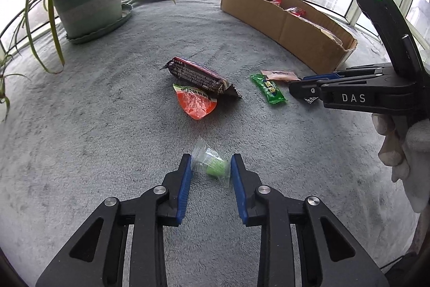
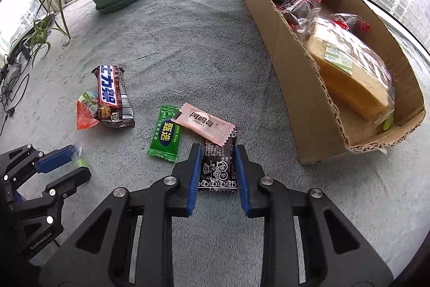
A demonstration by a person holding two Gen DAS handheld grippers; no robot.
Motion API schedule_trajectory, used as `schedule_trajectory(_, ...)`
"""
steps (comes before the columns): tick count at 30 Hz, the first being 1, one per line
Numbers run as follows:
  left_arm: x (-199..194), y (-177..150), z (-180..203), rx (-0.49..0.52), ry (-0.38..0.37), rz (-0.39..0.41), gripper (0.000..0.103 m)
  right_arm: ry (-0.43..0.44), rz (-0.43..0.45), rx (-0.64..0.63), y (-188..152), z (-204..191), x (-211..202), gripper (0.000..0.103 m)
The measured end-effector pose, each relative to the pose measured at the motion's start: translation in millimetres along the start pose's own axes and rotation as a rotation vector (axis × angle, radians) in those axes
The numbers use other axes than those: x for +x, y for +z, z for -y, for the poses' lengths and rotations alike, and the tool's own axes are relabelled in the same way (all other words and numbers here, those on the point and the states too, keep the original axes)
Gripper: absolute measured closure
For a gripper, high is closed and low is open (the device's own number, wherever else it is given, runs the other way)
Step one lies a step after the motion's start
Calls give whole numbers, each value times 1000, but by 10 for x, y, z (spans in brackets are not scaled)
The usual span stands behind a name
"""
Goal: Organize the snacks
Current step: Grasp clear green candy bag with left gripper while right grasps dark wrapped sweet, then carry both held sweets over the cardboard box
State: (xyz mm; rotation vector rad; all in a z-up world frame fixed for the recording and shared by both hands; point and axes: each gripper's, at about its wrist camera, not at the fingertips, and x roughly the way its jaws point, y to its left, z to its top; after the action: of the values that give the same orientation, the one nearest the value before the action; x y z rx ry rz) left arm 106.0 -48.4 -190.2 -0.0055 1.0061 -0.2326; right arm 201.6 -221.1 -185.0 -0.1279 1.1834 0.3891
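Grey plush blanket [image 1: 107,125] covers a window-side ledge; potted plant [image 1: 88,2] at its far left, cardboard box [image 2: 282,45] of snacks at far right. My left tool [image 1: 211,168] is clamped on a green candy in clear crinkly wrap [image 1: 215,166]. My right tool [image 2: 218,166] grips a flat dark sachet [image 2: 219,168], beside a pink sachet [image 2: 205,123] and a green packet [image 2: 165,136].

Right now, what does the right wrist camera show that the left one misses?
Only the right wrist view: the bread loaf inside the cardboard box, and the dark sachet its jaws pinch. Only the left wrist view: a gloved hand. Both: the green candy, potted plant, chocolate bar and green packet.
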Motion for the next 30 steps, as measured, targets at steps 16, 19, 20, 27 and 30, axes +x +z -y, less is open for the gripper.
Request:
schedule_trajectory(16,-208,64,-68,-61,-47,21,77,48,63,16,-81,73,-414,77)
schedule_trajectory(19,-273,135,-37,-53,-52,36,77,52,84,14,-64,81,-520,77)
schedule_trajectory(20,-297,163,-22,-47,-51,44,77,54,92,15,-64,82,-558,77)
schedule_trajectory(27,-434,354,85,-15,-61,88,77,57,146,19,-20,146,-805,77)
schedule_trajectory(30,-463,433,142,4,-67,103,77,50,167,19,1,193,-887,77)
